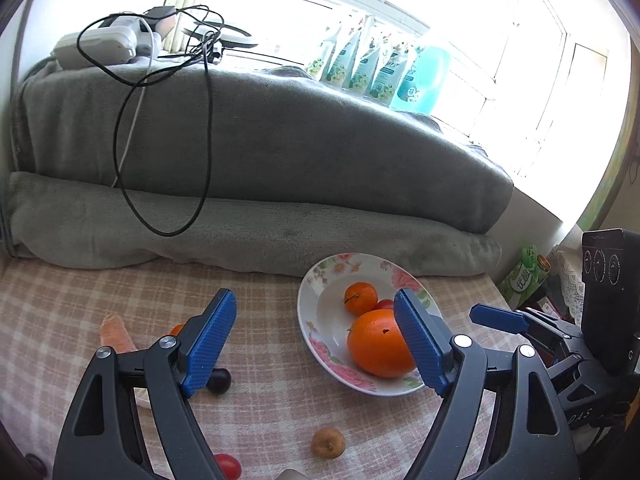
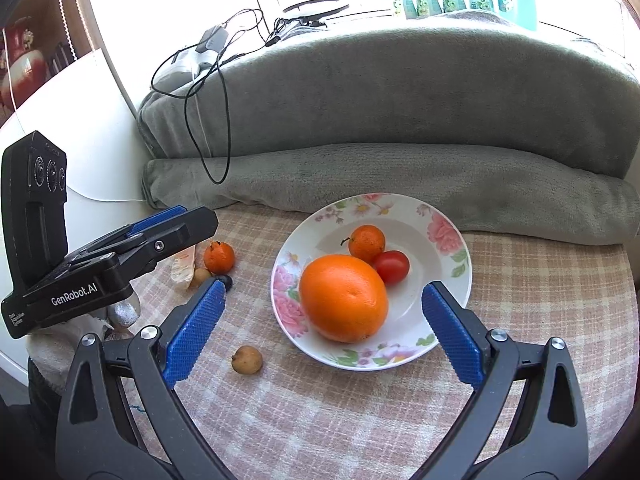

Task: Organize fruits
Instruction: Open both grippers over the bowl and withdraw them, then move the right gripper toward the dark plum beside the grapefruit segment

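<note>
Both of my grippers hang over the table with nothing between the pads: my right gripper (image 2: 322, 330) stands wide, and my left gripper (image 1: 316, 340) is also spread. Just ahead of the right one is the flowered plate (image 2: 448, 236), which holds a big orange (image 2: 343, 298), a small mandarin (image 2: 367, 243) and a red tomato (image 2: 392, 266), all touching. On the checked pink tablecloth (image 2: 520, 300) beside the plate lie a small brown fruit (image 2: 247, 359), a second mandarin (image 2: 219, 257) and a dark plum (image 1: 219, 381); a carrot (image 1: 114, 334) lies further left. Behind the table a grey blanket (image 1: 280, 140) covers something bulky, with black cables (image 1: 160, 120) hanging over it. Bright windows (image 1: 300, 4) and green bottles (image 1: 360, 64) stand behind.
</note>
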A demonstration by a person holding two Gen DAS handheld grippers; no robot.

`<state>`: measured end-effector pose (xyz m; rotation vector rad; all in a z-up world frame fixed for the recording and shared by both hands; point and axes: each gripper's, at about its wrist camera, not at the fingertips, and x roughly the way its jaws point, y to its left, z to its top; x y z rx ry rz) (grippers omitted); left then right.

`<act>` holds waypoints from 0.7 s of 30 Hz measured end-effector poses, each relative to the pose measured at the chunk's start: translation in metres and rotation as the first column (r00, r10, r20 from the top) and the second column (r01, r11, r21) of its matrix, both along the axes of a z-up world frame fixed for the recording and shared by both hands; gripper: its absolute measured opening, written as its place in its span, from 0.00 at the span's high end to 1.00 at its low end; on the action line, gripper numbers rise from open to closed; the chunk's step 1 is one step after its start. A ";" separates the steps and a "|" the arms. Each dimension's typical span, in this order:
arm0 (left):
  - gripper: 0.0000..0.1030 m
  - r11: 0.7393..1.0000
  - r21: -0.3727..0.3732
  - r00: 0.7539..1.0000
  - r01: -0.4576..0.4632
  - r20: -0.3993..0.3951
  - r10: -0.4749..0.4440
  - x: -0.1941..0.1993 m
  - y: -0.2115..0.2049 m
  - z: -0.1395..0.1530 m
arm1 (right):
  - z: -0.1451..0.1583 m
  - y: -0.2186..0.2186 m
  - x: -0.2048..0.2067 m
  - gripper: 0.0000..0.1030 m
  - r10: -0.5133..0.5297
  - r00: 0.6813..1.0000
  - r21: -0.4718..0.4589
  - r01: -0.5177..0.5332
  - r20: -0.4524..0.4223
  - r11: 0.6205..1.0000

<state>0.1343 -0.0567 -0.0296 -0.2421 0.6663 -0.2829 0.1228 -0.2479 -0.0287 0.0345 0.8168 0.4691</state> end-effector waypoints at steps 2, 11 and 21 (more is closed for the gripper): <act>0.21 1.000 -0.001 1.000 -0.012 0.000 0.012 -0.003 0.008 0.000 | 0.000 0.008 -0.002 0.02 0.015 1.000 -0.004 -0.015 0.003 1.000; 0.21 0.996 -0.019 0.996 -0.090 -0.018 0.089 -0.012 0.056 -0.006 | -0.001 0.047 -0.008 0.02 0.094 0.995 -0.024 -0.094 0.010 0.995; 0.21 0.981 -0.033 0.980 -0.194 -0.061 0.191 -0.018 0.107 -0.021 | -0.007 0.092 -0.012 0.02 0.197 0.980 -0.058 -0.197 0.004 0.979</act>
